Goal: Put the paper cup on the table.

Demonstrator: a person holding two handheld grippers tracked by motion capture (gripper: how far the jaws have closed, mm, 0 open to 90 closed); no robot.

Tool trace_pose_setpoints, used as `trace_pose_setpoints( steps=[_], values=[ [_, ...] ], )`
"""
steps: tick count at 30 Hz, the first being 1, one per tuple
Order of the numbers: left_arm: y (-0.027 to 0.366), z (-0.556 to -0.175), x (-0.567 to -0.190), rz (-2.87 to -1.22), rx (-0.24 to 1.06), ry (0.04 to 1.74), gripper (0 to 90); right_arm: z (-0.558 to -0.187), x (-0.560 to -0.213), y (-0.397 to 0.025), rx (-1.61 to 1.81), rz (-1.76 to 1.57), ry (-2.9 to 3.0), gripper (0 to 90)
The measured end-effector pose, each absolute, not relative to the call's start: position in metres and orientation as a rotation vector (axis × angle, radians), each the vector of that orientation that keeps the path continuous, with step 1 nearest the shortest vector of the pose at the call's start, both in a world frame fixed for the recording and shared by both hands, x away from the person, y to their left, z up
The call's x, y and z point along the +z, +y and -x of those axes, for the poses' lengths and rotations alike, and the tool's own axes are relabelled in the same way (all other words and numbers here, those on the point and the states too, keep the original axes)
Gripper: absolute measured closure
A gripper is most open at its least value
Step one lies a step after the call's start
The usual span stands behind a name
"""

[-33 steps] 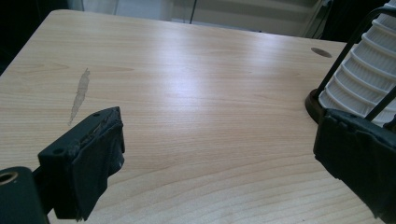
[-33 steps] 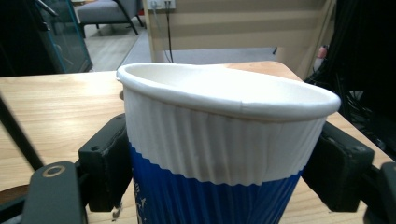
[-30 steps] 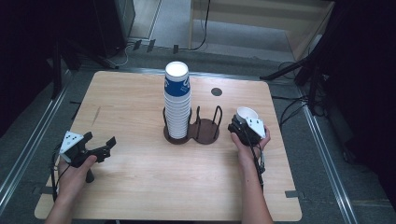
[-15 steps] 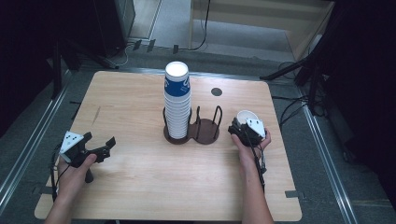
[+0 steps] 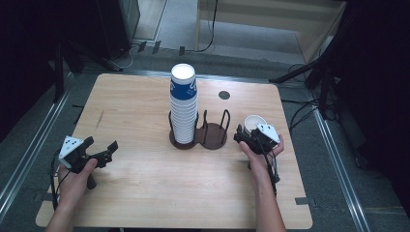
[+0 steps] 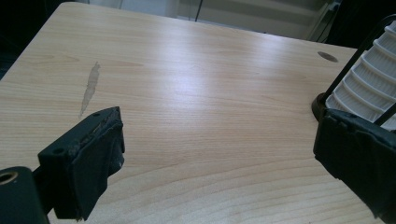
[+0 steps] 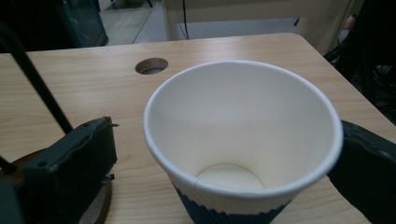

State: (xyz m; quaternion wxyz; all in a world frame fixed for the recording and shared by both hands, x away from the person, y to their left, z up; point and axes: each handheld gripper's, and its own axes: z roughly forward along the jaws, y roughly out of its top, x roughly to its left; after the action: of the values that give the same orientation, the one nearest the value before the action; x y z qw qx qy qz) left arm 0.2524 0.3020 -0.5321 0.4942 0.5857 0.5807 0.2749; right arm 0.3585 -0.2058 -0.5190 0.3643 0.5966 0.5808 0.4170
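On the right side of the table, your right gripper sits with its jaws spread on either side of a single paper cup, just beside the dark two-ring cup holder. Seen from the right gripper view, the cup stands upright between the jaws, mouth up and empty, its long axis vertical. The right jaw sits at the rim; the left jaw stands apart from the wall, so you are not clamping it, and whether the right jaw touches cannot be told.

Your left gripper is held low near the table's left edge, jaws wide apart and holding nothing, pointing toward the tall stack of cups that stands upright in the holder's left ring. From the left gripper view, that stack shows at the right edge past the right jaw.
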Motion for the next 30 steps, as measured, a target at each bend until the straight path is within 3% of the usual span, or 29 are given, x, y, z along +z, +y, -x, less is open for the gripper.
trace_pose_setpoints(
  steps=[10,30],
  values=[
    [0.305,-0.251,-0.534,-1.391,0.659,1.425,2.6,-0.33,-0.501,-0.214,1.097,-1.453,1.523,0.0],
    [0.31,-0.247,-0.54,-1.423,0.661,1.445,2.5,-0.295,-0.499,-0.248,1.093,-1.389,1.527,0.0]
  ],
)
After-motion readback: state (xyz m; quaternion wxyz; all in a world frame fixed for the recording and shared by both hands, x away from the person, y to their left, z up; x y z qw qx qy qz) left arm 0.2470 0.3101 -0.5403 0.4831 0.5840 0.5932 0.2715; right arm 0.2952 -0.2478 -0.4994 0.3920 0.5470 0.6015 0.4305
